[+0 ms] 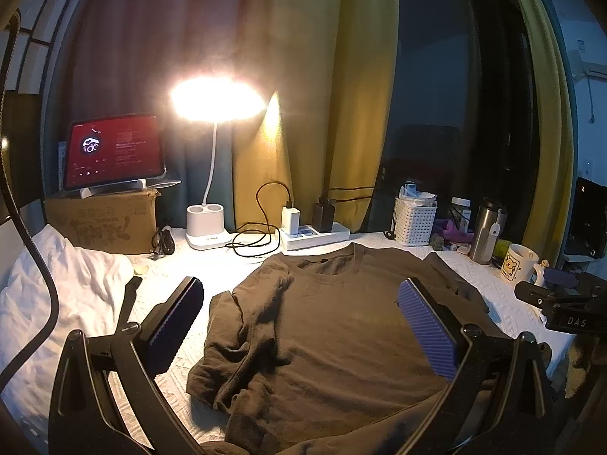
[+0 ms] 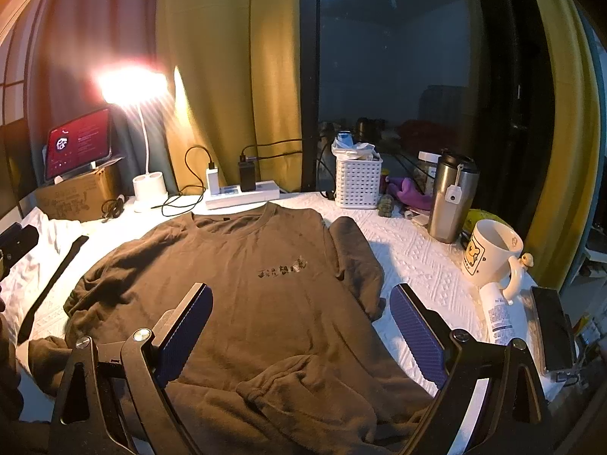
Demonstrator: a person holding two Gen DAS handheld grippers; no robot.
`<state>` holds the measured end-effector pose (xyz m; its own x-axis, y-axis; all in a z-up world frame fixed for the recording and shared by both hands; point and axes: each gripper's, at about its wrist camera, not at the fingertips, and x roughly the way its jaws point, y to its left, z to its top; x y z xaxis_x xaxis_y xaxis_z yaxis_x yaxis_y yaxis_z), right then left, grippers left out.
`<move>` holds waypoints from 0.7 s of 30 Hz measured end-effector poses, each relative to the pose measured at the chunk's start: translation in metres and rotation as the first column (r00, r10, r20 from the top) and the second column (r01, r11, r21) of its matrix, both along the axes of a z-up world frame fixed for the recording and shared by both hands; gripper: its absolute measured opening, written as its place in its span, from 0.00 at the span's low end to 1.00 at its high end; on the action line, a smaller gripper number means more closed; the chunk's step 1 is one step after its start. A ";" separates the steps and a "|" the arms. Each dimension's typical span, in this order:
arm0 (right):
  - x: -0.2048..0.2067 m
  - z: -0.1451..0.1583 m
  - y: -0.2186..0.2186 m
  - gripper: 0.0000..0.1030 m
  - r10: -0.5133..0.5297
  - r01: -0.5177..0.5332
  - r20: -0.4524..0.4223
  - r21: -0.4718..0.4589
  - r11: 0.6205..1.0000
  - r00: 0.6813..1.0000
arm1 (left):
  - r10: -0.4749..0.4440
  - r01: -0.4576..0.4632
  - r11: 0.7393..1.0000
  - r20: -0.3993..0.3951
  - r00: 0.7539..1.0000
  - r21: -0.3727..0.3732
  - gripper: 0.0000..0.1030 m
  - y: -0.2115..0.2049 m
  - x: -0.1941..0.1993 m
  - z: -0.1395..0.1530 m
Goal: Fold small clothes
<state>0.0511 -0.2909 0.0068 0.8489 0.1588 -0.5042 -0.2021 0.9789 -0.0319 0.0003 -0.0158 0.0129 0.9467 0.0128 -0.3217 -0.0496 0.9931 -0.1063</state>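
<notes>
A brown long-sleeved shirt [image 1: 341, 326] lies flat, front up, on the white textured table cover [image 1: 504, 295], collar toward the back. It also shows in the right wrist view [image 2: 242, 295], with a small dark print on the chest. Both sleeves are folded in along its sides. My left gripper [image 1: 299, 326] is open and empty, hovering above the shirt's lower left part. My right gripper [image 2: 299, 333] is open and empty, hovering above the shirt's lower right part. The right gripper's body [image 1: 561, 303] shows at the right edge of the left wrist view.
At the back stand a lit desk lamp [image 1: 212, 204], a power strip [image 1: 315, 233], a tablet [image 1: 114, 151] on a cardboard box, a white basket [image 2: 358, 184], a steel tumbler [image 2: 451, 197] and a mug [image 2: 491, 254]. White cloth [image 1: 57, 288] lies left; a tube [image 2: 500, 314] and phone lie right.
</notes>
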 end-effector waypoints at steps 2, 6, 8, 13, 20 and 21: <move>0.002 0.000 0.000 0.93 -0.002 0.002 -0.002 0.000 1.000 1.000 | -0.001 0.001 1.000 -0.007 1.000 -0.001 0.99 -0.002 0.004 0.000; 0.010 -0.002 -0.004 0.93 -0.011 0.011 -0.014 0.004 1.000 1.000 | -0.003 0.003 1.000 -0.034 0.999 0.004 0.99 -0.006 0.017 -0.002; 0.017 -0.003 -0.008 0.93 -0.018 0.019 -0.024 0.010 1.000 1.000 | -0.001 0.001 1.000 -0.052 0.999 0.008 0.99 -0.009 0.025 -0.002; 0.040 -0.008 -0.022 0.93 -0.046 0.047 -0.058 0.014 0.999 0.997 | 0.002 -0.001 1.000 -0.100 0.995 0.012 0.99 -0.014 0.048 -0.005; 0.079 -0.016 -0.052 0.93 -0.089 0.090 -0.092 0.002 0.996 0.992 | 0.022 -0.019 1.000 -0.156 0.988 0.019 0.99 -0.024 0.081 -0.014; 0.084 -0.018 -0.057 0.93 -0.097 0.098 -0.100 0.001 0.995 0.990 | 0.026 -0.023 1.000 -0.162 0.986 0.021 0.99 -0.026 0.087 -0.015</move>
<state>0.1355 -0.3475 -0.0108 0.8062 0.0806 -0.5861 -0.1073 0.9942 -0.0108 0.0875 -0.0415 -0.0025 0.8812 0.0428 -0.4709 -0.0890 0.9931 -0.0763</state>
